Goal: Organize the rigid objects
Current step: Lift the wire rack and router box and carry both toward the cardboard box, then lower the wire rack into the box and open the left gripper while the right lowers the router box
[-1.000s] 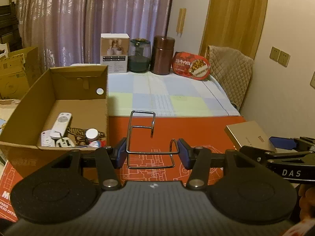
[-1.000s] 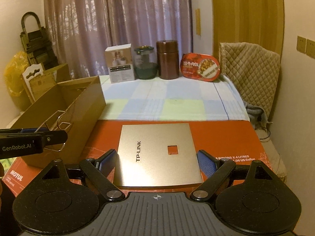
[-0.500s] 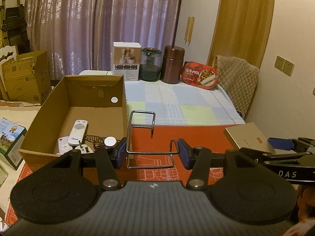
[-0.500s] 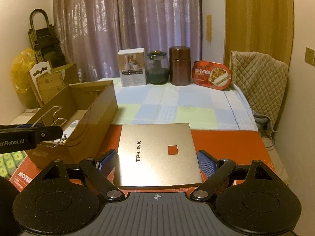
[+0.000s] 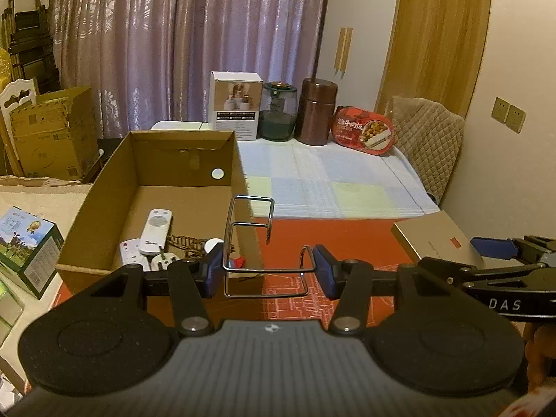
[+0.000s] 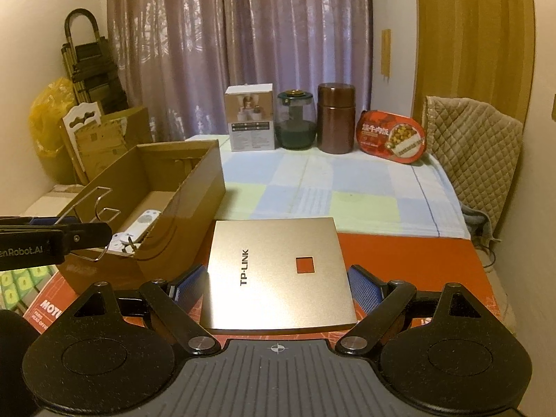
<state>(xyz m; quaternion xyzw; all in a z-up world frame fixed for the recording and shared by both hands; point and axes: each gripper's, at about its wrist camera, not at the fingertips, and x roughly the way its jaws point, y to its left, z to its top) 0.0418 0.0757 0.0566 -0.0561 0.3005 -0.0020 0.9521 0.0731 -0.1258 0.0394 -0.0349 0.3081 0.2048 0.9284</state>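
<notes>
Left wrist view shows your left gripper (image 5: 267, 271) clamping the wire rack (image 5: 250, 239) beside the cardboard box (image 5: 104, 187), light and springy (hold its base), while your right gripper (image 6: 274, 281) pinches the stiff, slick TP-LINK box (image 6: 278, 271).

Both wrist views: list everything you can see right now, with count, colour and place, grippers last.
Cardboard box: one, brown, open, left of red mat.
Remote: one, white, in the box.
Plugs: two, white, in the box.
Wire rack: one, silver, in left gripper.
TP-LINK box: one, gold, in right gripper.
White carton: one, far table.
Glass jar: one, dark green, far table.
Canister: one, brown, far table.
Food tub: one, red, far table.
Left gripper: shut on rack.
Right gripper: shut on box.
</notes>
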